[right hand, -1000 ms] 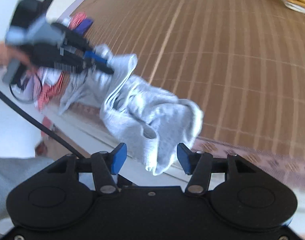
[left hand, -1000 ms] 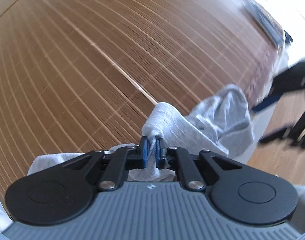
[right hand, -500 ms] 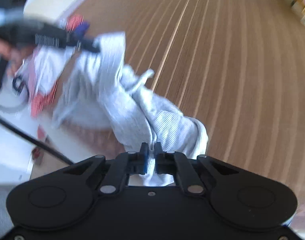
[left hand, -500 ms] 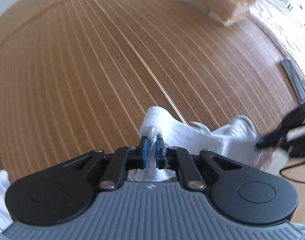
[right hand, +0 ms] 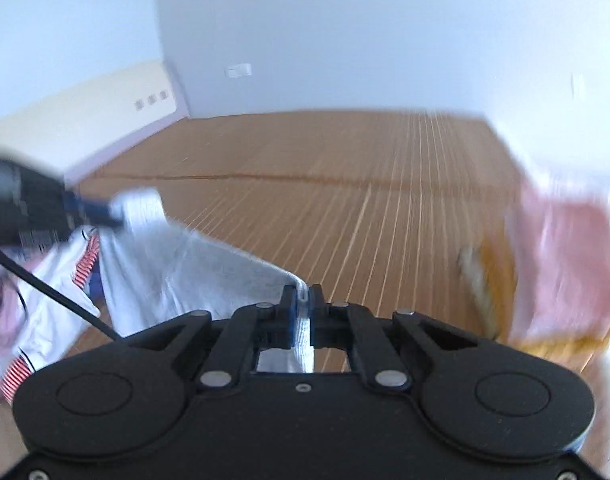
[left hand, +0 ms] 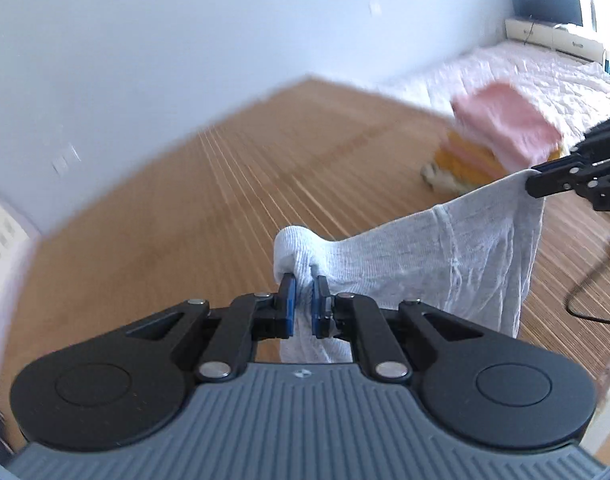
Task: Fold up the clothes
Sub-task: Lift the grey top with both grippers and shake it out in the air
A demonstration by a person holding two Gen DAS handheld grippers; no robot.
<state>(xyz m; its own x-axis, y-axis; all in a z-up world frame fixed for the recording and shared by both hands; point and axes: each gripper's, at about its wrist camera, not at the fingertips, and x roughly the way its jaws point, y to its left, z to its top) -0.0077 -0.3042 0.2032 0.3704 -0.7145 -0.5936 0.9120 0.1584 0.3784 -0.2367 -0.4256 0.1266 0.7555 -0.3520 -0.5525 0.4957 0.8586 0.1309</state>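
Observation:
A light grey knit garment (left hand: 445, 248) hangs stretched in the air between my two grippers, above a brown bamboo mat (left hand: 225, 200). My left gripper (left hand: 303, 300) is shut on one bunched corner of it. My right gripper (right hand: 303, 304) is shut on the other corner; the garment (right hand: 193, 264) runs off to the left toward the left gripper (right hand: 105, 216). In the left wrist view the right gripper (left hand: 545, 182) shows at the far right, pinching the cloth's upper edge.
A stack of folded pink and yellow clothes (left hand: 501, 132) lies on the mat to the right (right hand: 561, 264). Unfolded white and red-striped clothes (right hand: 45, 280) lie at the left. A black cable (left hand: 589, 292) trails on the mat. White walls stand behind.
The right gripper has shut on the garment's free corner. Both grippers have lifted and drawn apart, so the crumpled garment now hangs spread between them.

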